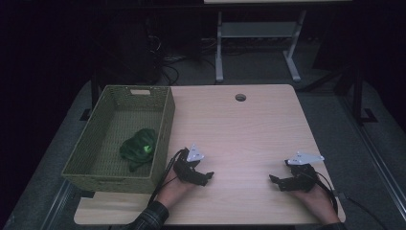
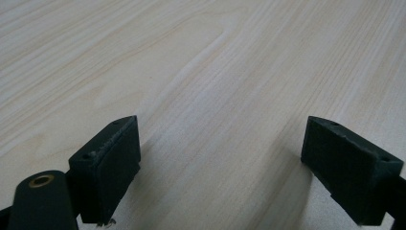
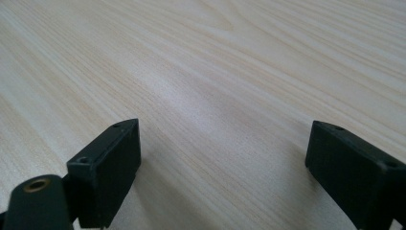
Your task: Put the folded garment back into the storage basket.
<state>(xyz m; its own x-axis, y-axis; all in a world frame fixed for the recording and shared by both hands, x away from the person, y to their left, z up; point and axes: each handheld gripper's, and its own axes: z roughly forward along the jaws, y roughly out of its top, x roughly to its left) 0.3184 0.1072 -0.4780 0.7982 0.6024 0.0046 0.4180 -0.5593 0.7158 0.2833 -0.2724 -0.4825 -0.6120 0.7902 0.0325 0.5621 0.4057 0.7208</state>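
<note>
1. The woven basket (image 1: pixel 160 125) stands on the table's (image 1: pixel 249 129) left part, overhanging its left edge.
2. A green cloth (image 1: pixel 139 147) lies inside the basket, near its right wall.
3. The left gripper (image 1: pixel 207 177) rests just right of the basket's near corner.
4. The right gripper (image 1: pixel 276 181) sits well apart from the basket, by the table's right edge.

**Both grippers low and wide apart**

I see my left gripper (image 1: pixel 207 177) at about 7 o'clock in the high view, its tips aimed toward 3 o'clock. My right gripper (image 1: pixel 274 181) sits near 5 o'clock, well apart from it, tips aimed toward 9 o'clock. Both forearms enter from 6 o'clock. In each gripper view the two black jaws stand wide, nothing between them.
</note>
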